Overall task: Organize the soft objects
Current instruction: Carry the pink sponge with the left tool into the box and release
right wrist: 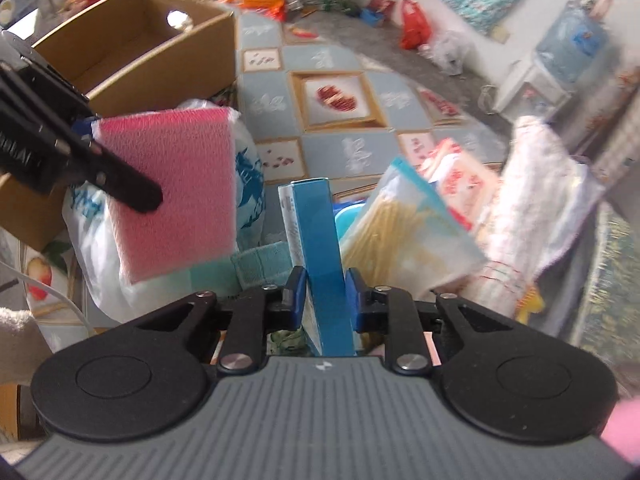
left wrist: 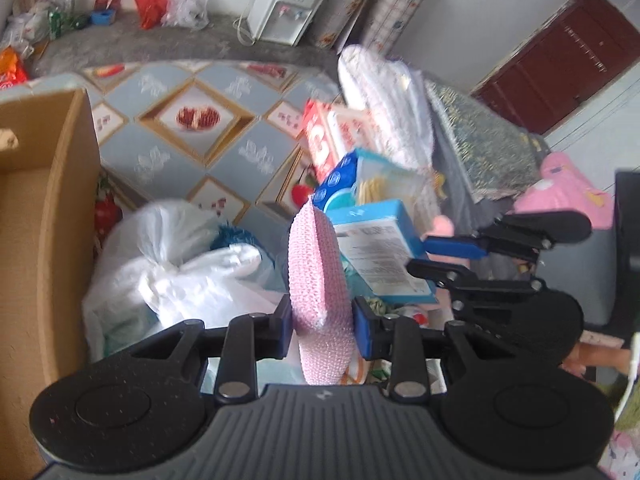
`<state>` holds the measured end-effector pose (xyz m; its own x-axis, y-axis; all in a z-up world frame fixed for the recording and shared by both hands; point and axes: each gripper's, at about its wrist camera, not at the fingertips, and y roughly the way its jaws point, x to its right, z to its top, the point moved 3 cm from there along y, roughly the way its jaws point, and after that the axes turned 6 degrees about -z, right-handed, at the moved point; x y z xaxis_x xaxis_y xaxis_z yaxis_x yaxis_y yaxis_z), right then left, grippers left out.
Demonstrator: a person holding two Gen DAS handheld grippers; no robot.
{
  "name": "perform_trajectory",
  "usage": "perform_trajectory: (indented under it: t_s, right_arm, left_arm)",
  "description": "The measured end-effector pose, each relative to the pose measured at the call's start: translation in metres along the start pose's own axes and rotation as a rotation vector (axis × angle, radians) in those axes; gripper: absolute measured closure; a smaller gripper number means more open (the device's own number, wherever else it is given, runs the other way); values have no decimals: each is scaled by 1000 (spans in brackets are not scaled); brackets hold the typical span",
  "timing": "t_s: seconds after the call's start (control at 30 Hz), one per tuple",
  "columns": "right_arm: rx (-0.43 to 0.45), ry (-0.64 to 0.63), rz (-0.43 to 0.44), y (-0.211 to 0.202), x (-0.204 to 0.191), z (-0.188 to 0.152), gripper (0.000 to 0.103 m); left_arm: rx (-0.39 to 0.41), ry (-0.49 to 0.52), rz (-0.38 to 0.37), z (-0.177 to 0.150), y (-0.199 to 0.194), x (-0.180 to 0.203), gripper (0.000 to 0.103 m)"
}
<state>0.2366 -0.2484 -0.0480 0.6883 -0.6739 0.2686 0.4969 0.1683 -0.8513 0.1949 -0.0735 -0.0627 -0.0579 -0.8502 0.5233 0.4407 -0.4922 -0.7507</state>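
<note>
Each wrist camera looks closely along its own tongs, both facing the patterned mat.

Both the left gripper and the right gripper have a ribbed grey body bearing a small white logo, two round speckled black discs, black linkage arms pinned with silver screws, and blue fingers.

Sponge left of box.
</note>
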Motion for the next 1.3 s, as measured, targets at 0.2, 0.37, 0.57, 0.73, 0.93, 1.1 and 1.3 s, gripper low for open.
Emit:
perform_trajectory:
  t_s: [0.2, 0.37, 0.57, 0.73, 0.93, 1.1, 1.3]
  right_arm:
    - [44, 114, -52, -45, -2, 19, 84]
    - [122, 254, 15, -66, -15, 56, 103]
    - [144, 262, 72, -52, -55, 101, 103]
    - [144, 288, 120, -39, -83, 127, 102]
    - [112, 358, 157, -18, -114, 135, 101]
    - [61, 449, 149, -3, -122, 116, 98]
    - [-17, 581, 125, 14, -114, 83, 97]
  left_arm:
    - [63, 21, -5, 16, -57, -5, 71]
    - [103, 23, 57, 25, -111, -29, 71]
    - [154, -28, 191, 28, -152, -86, 71]
    - [146, -99, 262, 30, -161, -139, 71]
    - [29, -136, 368, 43, -129, -186, 71]
    - [-126, -225, 453, 57, -74, -227, 71]
    - [-88, -303, 374, 72, -29, -249, 52]
